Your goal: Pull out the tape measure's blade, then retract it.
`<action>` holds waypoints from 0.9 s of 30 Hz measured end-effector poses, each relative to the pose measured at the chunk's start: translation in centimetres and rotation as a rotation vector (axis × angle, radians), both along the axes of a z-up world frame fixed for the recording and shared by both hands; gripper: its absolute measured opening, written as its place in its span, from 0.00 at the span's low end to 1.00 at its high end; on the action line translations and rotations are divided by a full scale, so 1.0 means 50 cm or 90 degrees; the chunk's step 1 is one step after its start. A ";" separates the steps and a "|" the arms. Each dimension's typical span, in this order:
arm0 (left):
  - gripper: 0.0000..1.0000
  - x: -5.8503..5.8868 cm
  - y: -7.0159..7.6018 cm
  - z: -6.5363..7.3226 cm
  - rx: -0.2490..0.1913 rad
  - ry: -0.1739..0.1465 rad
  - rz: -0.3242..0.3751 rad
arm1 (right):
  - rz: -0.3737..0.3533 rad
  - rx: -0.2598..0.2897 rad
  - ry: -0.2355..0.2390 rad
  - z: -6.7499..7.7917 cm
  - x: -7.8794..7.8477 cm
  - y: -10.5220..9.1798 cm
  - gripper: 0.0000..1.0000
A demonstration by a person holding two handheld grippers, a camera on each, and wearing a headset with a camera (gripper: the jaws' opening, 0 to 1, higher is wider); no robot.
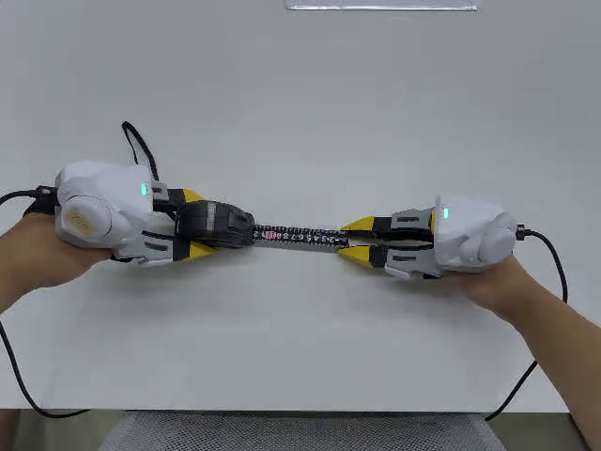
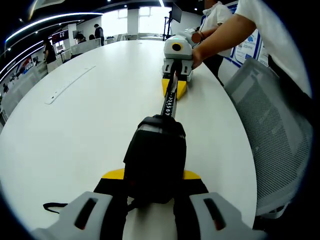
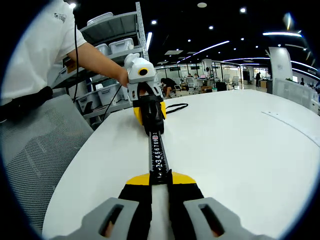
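Note:
The black tape measure case (image 1: 215, 225) sits clamped in my left gripper (image 1: 200, 225), just above the white table. In the left gripper view the case (image 2: 155, 160) bulges between the yellow-tipped jaws. A short stretch of dark numbered blade (image 1: 299, 235) runs from the case to my right gripper (image 1: 355, 241), which is shut on the blade's end. From the right gripper view, the blade (image 3: 156, 152) leads away from my closed jaws to the case (image 3: 151, 114) held by the other gripper (image 3: 142, 75). The blade hangs nearly level between the two.
The white table (image 1: 310, 122) stretches wide around both grippers. A thin clear ruler (image 1: 380, 6) lies at the far edge. A black wrist strap (image 1: 139, 147) loops behind the left gripper. A grey mesh chair (image 1: 291, 432) stands at the near edge.

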State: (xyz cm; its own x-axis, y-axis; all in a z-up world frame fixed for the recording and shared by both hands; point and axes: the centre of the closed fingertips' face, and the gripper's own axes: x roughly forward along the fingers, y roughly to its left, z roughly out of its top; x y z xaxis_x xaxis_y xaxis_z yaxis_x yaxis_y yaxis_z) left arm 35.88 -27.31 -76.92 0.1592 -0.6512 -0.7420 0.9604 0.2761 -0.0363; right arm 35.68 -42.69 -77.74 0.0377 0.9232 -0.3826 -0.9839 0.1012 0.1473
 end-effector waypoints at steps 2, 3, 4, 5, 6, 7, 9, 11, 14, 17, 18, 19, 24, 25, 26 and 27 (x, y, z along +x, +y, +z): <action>0.31 0.000 0.000 0.000 0.000 0.000 0.000 | 0.000 0.000 0.001 0.000 0.000 -0.002 0.10; 0.31 0.000 0.000 0.000 -0.001 0.000 0.000 | 0.000 0.000 0.001 0.000 0.001 -0.003 0.10; 0.31 0.000 0.000 -0.001 -0.001 0.001 0.001 | 0.000 0.000 0.001 0.000 0.001 -0.004 0.10; 0.31 0.000 0.001 -0.001 -0.001 0.001 0.000 | 0.001 0.001 0.003 0.000 0.001 -0.007 0.10; 0.31 0.000 0.000 -0.002 -0.001 0.000 0.000 | 0.001 0.002 0.006 0.000 0.000 -0.008 0.10; 0.31 0.000 0.000 -0.002 0.000 0.000 -0.001 | 0.000 0.002 0.006 0.001 0.000 -0.009 0.10; 0.31 0.000 0.000 -0.001 0.000 0.000 0.000 | -0.001 0.001 0.006 0.002 0.000 -0.011 0.10; 0.31 0.000 0.001 -0.002 0.000 0.000 0.000 | -0.002 0.001 0.006 0.004 -0.001 -0.014 0.10; 0.31 0.001 0.001 -0.002 0.000 0.001 0.001 | -0.004 0.001 0.008 0.005 -0.002 -0.018 0.10; 0.31 0.000 0.000 -0.002 -0.001 0.001 0.001 | -0.005 0.001 0.009 0.009 -0.004 -0.023 0.10; 0.31 0.000 0.000 -0.002 -0.001 0.002 0.002 | -0.006 0.001 0.008 0.010 -0.005 -0.025 0.10; 0.31 0.000 0.000 -0.002 -0.001 0.001 0.001 | -0.007 0.002 0.009 0.012 -0.005 -0.027 0.10; 0.31 0.000 0.000 -0.002 -0.001 0.001 0.002 | -0.012 0.001 0.008 0.015 -0.007 -0.036 0.09; 0.31 0.001 0.000 -0.002 -0.002 0.001 0.003 | -0.013 0.002 0.009 0.016 -0.006 -0.037 0.10; 0.31 0.000 0.000 -0.002 -0.002 0.001 0.003 | -0.014 0.002 0.010 0.016 -0.005 -0.037 0.10; 0.31 0.000 0.000 -0.002 -0.002 0.001 0.003 | -0.014 0.002 0.010 0.016 -0.005 -0.037 0.10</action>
State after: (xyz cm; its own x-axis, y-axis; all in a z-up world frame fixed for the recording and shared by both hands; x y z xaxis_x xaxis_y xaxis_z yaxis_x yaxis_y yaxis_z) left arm 35.89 -27.29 -77.01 0.1605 -0.6527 -0.7404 0.9592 0.2802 -0.0391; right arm 35.43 -44.55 -76.95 0.0519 0.9231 -0.3810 -0.9789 0.1225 0.1635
